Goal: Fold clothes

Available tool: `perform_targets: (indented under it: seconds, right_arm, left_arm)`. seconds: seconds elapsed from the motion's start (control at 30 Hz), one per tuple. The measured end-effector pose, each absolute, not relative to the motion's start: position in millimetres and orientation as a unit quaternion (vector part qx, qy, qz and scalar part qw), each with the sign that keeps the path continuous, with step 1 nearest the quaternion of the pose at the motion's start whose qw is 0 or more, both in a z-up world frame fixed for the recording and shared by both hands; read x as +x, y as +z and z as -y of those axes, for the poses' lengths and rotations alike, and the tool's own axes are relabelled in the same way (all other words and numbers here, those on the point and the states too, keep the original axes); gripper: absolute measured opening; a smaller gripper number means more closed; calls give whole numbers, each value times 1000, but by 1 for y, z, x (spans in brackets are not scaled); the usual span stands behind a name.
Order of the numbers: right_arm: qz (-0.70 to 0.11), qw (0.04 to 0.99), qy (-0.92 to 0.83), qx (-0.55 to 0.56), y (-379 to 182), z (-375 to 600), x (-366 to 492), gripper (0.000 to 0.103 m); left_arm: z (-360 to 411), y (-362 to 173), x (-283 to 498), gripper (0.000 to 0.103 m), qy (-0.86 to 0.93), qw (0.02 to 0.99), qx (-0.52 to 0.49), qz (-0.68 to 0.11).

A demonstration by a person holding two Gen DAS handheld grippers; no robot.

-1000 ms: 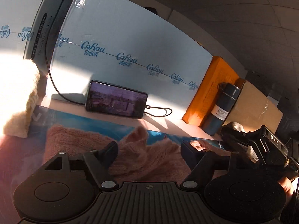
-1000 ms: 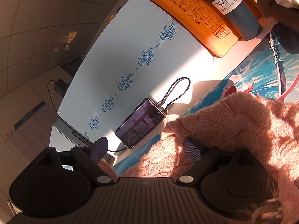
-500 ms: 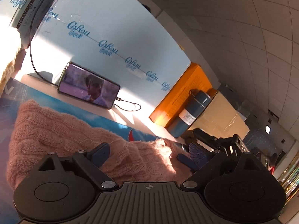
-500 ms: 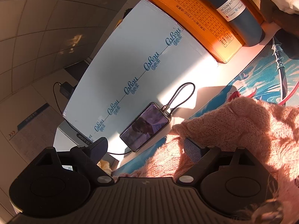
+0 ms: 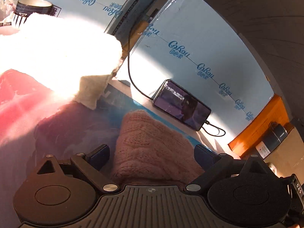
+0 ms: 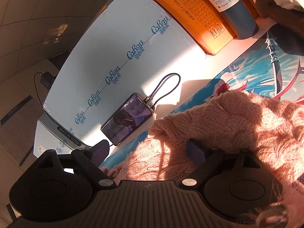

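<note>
Straddling pink sweater (image 5: 152,144) edge, left claw (image 5: 152,154) spread.

A fuzzy pink cable-knit sweater (image 5: 152,148) is seen bunched in the lower centre of the left wrist view, its rounded folded end raised toward the middle of the frame. In the right wrist view the same sweater (image 6: 218,133) is spread in rumpled folds across the lower right, lit in patches by sun and laid over a blue illustrated mat. Its full outline cannot be made out, perhaps half folded.
</note>
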State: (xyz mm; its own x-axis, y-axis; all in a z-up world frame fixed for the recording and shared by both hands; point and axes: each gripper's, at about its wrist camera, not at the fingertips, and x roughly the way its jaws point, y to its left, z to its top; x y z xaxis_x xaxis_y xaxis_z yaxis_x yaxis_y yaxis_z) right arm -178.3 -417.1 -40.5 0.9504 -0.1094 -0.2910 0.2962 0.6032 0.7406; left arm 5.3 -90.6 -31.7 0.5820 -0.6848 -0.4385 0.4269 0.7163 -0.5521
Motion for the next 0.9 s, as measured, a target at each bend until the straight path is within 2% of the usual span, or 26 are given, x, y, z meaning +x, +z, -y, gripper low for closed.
perform_targets:
  seconds: [0.13,0.17,0.2,0.23,0.27,0.3,0.57,0.8,0.9]
  right_arm:
    - [-92,884,-103,447,-40,419,-184,91]
    - [-95,884,-104,445,-39,419,-184,91]
    - [-97,885,-104,443,-38,418,-184,91]
    - [-95,886,-103,443,-38,418,-184,91]
    - [-94,886,-103,443,-37,418,-185,91]
    - [-92,886,-102,443,-36,418,-186,91]
    - [-77,888,-91,444,-31,416,-191,91]
    - [-75,885,-40,458,-32,414,-189,92]
    - [-68,885,-19,461,-30,412,-190,93]
  left_arm:
    - [109,-35,-1,96,-341,871,-162,-315]
    - [110,-36,-1,91,-349,868,-161,-315]
    - [110,-36,0,70,-356,865,-161,-314]
    - [110,-38,3,56,-366,861,-157,-318]
    - [109,-39,3,36,-372,858,-154,-319]
    - [108,-40,3,33,-378,855,-151,-319]
    - [83,-10,-2,24,-365,898,-70,-237]
    - [74,12,-2,23,-265,951,56,-150]
    - [95,23,-22,23,-289,947,87,-105]
